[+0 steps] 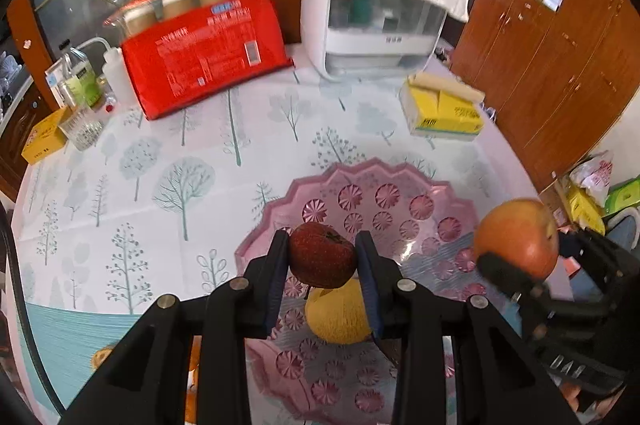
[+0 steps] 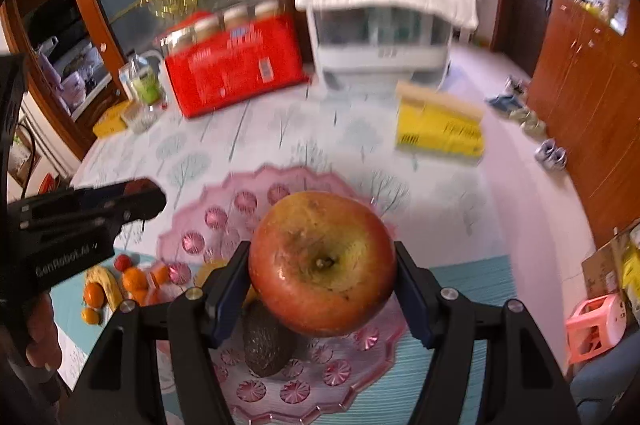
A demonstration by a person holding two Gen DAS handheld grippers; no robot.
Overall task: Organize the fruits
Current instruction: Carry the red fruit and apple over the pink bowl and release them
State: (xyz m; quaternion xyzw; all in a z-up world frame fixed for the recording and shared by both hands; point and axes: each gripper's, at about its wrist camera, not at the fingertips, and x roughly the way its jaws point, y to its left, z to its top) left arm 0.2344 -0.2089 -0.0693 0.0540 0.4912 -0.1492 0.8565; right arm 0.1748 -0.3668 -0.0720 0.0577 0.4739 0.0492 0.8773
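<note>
Tree-printed cloth is covering the worktop [image 1: 168, 185], and a pink scalloped plate [image 1: 400, 193] is sitting on it at the near edge.

Nearest in the left wrist view, the left gripper [image 1: 322, 259] is closing tight on a small dark red fruit [image 1: 322, 257], its blue pads pressing on both sides and holding it above the plate. A yellow fruit [image 1: 338, 317] is lying on the plate just below it. To the right, the right gripper [image 1: 516, 265] is carrying a red and yellow apple [image 1: 516, 237] over the plate's right edge.

In the right wrist view, the right gripper [image 2: 322, 277] is clamping the apple [image 2: 322, 261] between its pads, stem end facing the camera, above the plate [image 2: 208, 221]. A dark bumpy avocado [image 2: 268, 345] is lying on the plate beneath the apple. At the left the left gripper [image 2: 148, 199] is reaching in over the plate's rim, with a hand [image 2: 40, 333] showing under its body. Beside the plate's left edge a banana [image 2: 106, 283], several small oranges [image 2: 134, 279] and a small red fruit [image 2: 123, 262] are lying on the cloth.

Farther back, a yellow tissue pack [image 1: 444, 111] is standing right of centre. A red package [image 1: 208, 53] of jars and a white appliance [image 1: 372, 21] with a white cloth draped on top are sitting at the far side, with bottles [image 1: 80, 81] and a glass [image 1: 82, 129] at the left.
</note>
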